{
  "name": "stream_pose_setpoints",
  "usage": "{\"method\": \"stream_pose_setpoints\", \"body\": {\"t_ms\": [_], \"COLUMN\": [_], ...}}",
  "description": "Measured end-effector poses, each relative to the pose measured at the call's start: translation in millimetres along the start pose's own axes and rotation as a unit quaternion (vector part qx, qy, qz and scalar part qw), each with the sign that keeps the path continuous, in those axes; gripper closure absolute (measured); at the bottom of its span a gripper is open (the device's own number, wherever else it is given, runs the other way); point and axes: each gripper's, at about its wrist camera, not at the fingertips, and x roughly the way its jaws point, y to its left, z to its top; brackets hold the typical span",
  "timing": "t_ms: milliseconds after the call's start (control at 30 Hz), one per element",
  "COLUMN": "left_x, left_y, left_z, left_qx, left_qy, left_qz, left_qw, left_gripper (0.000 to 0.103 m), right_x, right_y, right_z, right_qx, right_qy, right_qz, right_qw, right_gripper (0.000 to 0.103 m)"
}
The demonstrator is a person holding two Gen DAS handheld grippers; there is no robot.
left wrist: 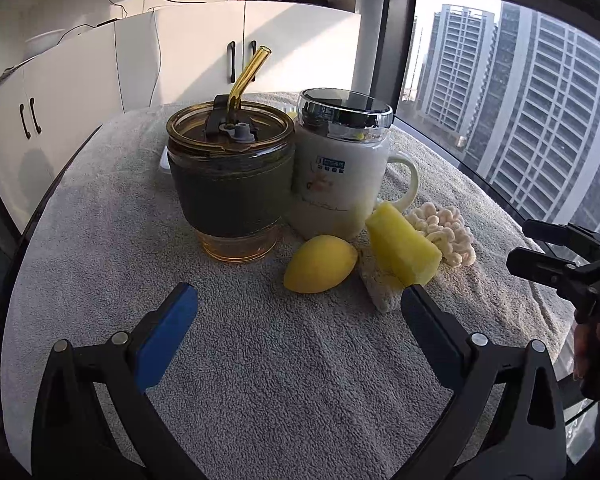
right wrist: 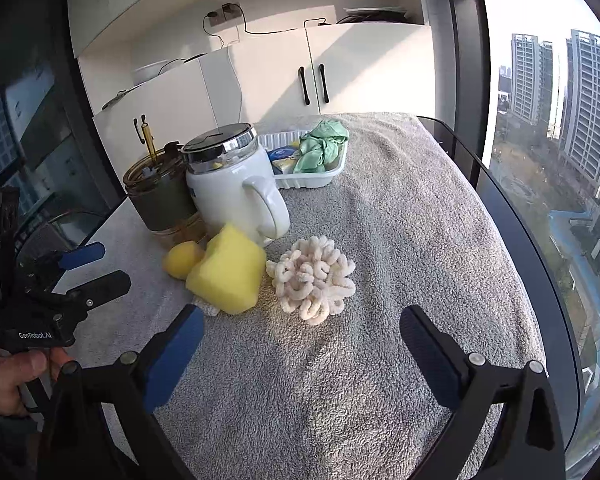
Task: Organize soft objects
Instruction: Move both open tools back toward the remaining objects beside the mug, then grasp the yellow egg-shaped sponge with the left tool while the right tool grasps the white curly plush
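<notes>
My left tongs and right tongs were both spread wide, nothing between them, above the towel-covered table. Yellow sponge leaned on the white mug, w/ lemon-shaped sponge to its left & cream looped scrubber to its right.

White cabinets with black bar handles line the far wall, and dark cables run from wall sockets above them. A tall window in a dark frame shows high-rise towers outside. Daylight falls across the grey towel-covered worktop and cabinet fronts.
</notes>
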Motion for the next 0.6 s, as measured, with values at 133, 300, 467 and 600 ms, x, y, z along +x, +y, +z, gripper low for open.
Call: {"method": "stream_pose_setpoints", "body": {"t_ms": [133,300,467,600], "left_x": [20.3,33.0,41.1,48.4], "left_y": [-5.6,-5.6,-2.9,-4.7], "left_z": [2.6,7.3,10.8,10.9], "left_qx": [0.007,0.01,0.013,0.027], "left_qy": [0.02,0.027,0.032,0.041], "left_qz": [-0.001,0.004,0.006,0.008], "left_qw": [0.9998,0.9996,0.9994,0.9988], "left_gripper": [0.0,0.0,0.0,0.0], "right_x": [15.2,34.0,44.1,52.9], "right_y": [-3.3,-5.3,-9.4,-10.1], "right_z": [3.3,6.2,10.4,13.7], "right_qx": [-0.001,-0.014,-0.02,-0.028], "right_qy": [0.012,0.033,0.041,0.051], "right_qz": [-0.002,-0.006,-0.007,-0.006], "right_qw": [1.0,0.999,0.999,0.998], "right_gripper": [0.008,0.011,0.012,0.012]}}
